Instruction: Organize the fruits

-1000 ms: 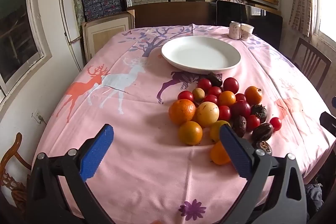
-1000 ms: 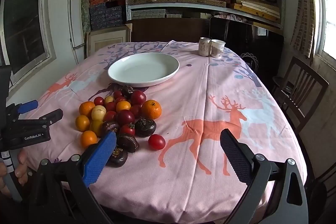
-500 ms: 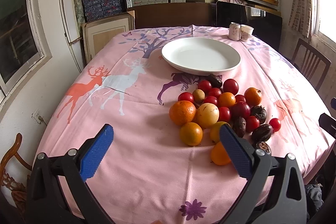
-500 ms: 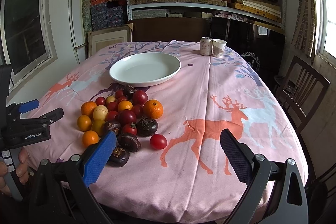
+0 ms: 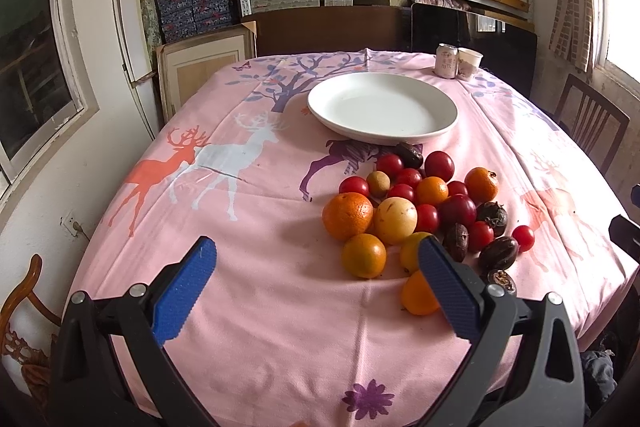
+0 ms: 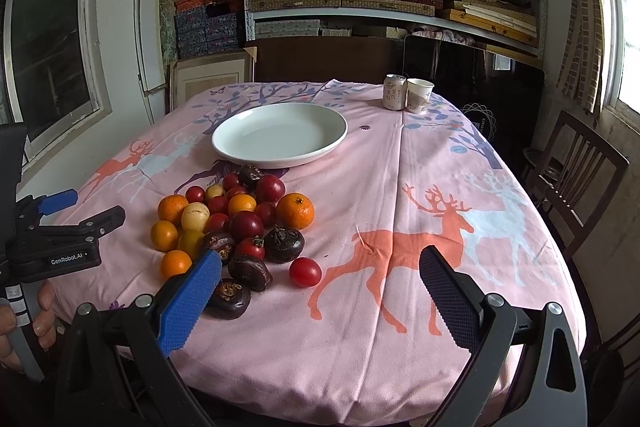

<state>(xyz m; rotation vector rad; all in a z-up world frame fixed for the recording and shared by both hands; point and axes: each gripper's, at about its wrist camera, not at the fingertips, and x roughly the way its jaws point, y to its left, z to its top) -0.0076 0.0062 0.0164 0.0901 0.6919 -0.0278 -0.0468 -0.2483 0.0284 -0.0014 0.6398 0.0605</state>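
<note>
- Both tools are poised at the near edge of the desk, and nothing has been picked up yet: this looks like the approach before the very first pick.
- The left hand-held gripper has its blue pads spread wide with nothing between them, hovering over bare pink cloth just left of the fruit.
- The right hand-held gripper is just as wide open and empty, its left pad hanging over the near side of the heap.
- The fruit pile sits on the cloth between the near edge and the white plate, right up against the plate's near rim but not on it.
- In the heap: oranges, a pale yellow round fruit, red cherry tomatoes, and dark wrinkled fruits that I can't name for sure.
- One cherry tomato lies a little apart on the right side of the pile.
- The plate is empty; a can and a paper cup stand touching near the far edge.
- My call for the next move: drop over one outlying piece, such as the nearest orange, and close gently, because round fruit rolls and tomatoes bruise.
- Then carry it to the plate, I'd judge.
</note>
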